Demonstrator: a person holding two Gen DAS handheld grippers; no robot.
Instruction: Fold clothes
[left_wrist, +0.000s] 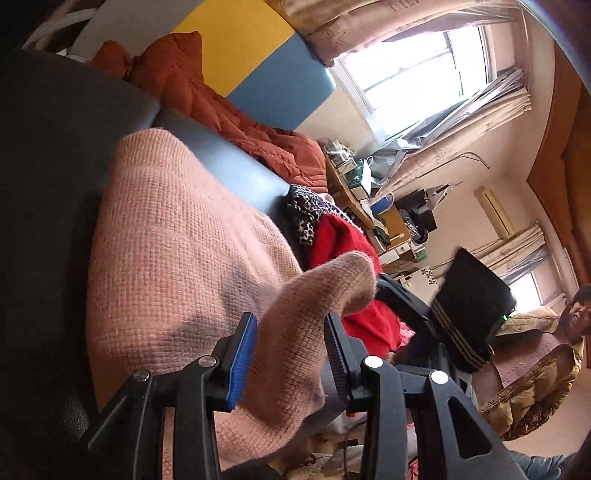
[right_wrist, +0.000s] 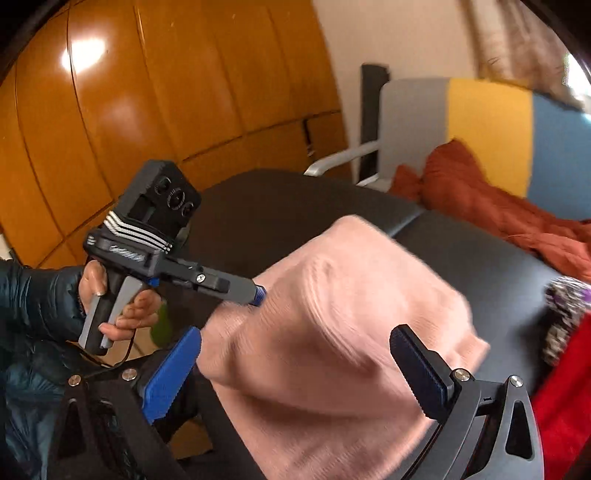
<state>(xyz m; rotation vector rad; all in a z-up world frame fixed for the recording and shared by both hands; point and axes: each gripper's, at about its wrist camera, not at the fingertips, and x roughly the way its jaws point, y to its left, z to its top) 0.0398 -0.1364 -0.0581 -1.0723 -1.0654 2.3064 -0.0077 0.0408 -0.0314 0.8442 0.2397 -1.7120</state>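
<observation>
A pink knit sweater (left_wrist: 177, 251) lies on a dark padded surface (left_wrist: 55, 184). My left gripper (left_wrist: 290, 354) is shut on a raised fold of it, and the cloth fills the gap between the blue pad and the black finger. From the right wrist view, the left gripper (right_wrist: 258, 293) pinches the sweater (right_wrist: 332, 314) at its left edge, with a hand squeezing the trigger. My right gripper (right_wrist: 295, 373) is open, its fingers wide apart on either side of the bunched, motion-blurred sweater. Its black striped body (left_wrist: 469, 314) shows behind the fold.
A red garment (left_wrist: 354, 258) and a leopard-print piece (left_wrist: 306, 210) lie beyond the sweater. A rust-orange quilted coat (left_wrist: 221, 103) rests at the back by coloured cushions. A person (left_wrist: 546, 350) stands at the right, near a cluttered desk (left_wrist: 369, 195). Wooden wardrobe doors (right_wrist: 147, 92) lie to the left.
</observation>
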